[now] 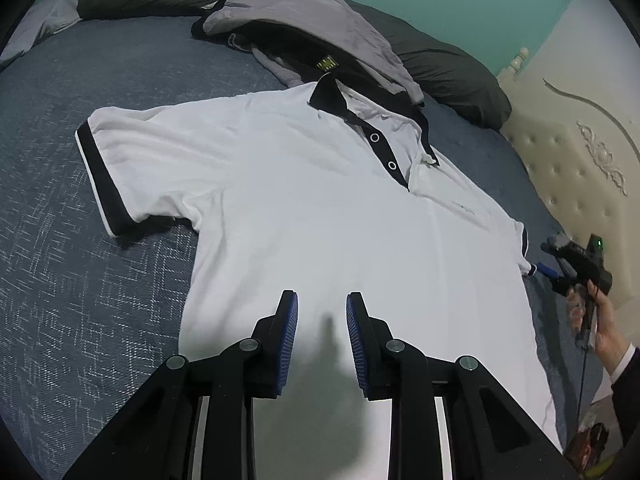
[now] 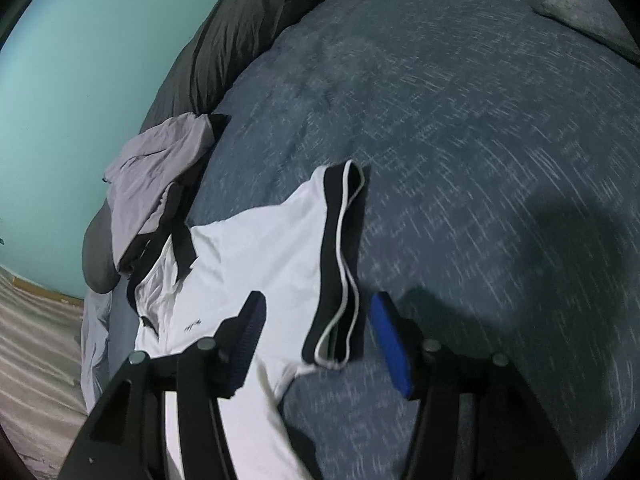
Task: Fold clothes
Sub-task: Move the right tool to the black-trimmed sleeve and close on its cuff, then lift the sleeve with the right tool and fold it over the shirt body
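A white polo shirt (image 1: pixel 304 208) with a black collar (image 1: pixel 328 94) and black sleeve cuffs lies face up and spread flat on a blue bedspread (image 1: pixel 60 280). My left gripper (image 1: pixel 322 298) hovers over the shirt's lower body, its jaws a little apart with nothing between them. At the shirt's right sleeve, a hand holds my right gripper (image 1: pixel 546 269). In the right wrist view this gripper (image 2: pixel 318 304) stands wide open, and the black, white-striped sleeve cuff (image 2: pixel 340 280) lies between its blue pads (image 2: pixel 390 340) without being pressed.
A heap of grey clothes (image 1: pixel 304 12) lies behind the collar, with dark pillows (image 1: pixel 448 64) along the teal wall. A cream tufted headboard (image 1: pixel 580 160) borders the bed on the right. The bed's edge and a striped floor (image 2: pixel 32 340) show left of the right gripper.
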`<action>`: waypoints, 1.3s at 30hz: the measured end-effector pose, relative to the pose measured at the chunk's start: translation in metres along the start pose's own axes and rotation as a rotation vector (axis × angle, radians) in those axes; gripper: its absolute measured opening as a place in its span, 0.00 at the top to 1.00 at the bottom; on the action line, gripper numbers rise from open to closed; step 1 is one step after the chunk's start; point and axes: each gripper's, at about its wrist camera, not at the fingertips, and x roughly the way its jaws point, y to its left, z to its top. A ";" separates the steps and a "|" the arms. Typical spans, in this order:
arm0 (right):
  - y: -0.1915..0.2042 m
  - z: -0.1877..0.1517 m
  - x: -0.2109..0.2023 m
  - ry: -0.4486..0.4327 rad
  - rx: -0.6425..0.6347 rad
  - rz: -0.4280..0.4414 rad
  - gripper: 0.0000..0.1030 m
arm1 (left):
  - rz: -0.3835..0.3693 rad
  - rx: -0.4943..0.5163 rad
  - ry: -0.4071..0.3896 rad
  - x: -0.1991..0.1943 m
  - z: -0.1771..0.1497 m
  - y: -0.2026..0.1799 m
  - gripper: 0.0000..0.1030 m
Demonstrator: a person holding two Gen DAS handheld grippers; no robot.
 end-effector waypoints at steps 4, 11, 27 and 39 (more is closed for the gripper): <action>0.003 0.014 0.011 -0.023 -0.022 -0.029 0.46 | 0.002 0.005 -0.005 0.004 -0.003 0.000 0.73; 0.000 0.035 0.030 -0.055 -0.049 -0.078 0.46 | -0.007 -0.019 -0.013 0.009 -0.004 0.007 0.73; 0.017 0.046 0.054 -0.093 -0.212 -0.129 0.82 | -0.010 -0.004 -0.011 0.017 -0.003 0.001 0.73; 0.051 0.033 0.039 -0.171 -0.364 -0.194 0.95 | -0.019 -0.013 -0.015 0.014 -0.005 0.002 0.73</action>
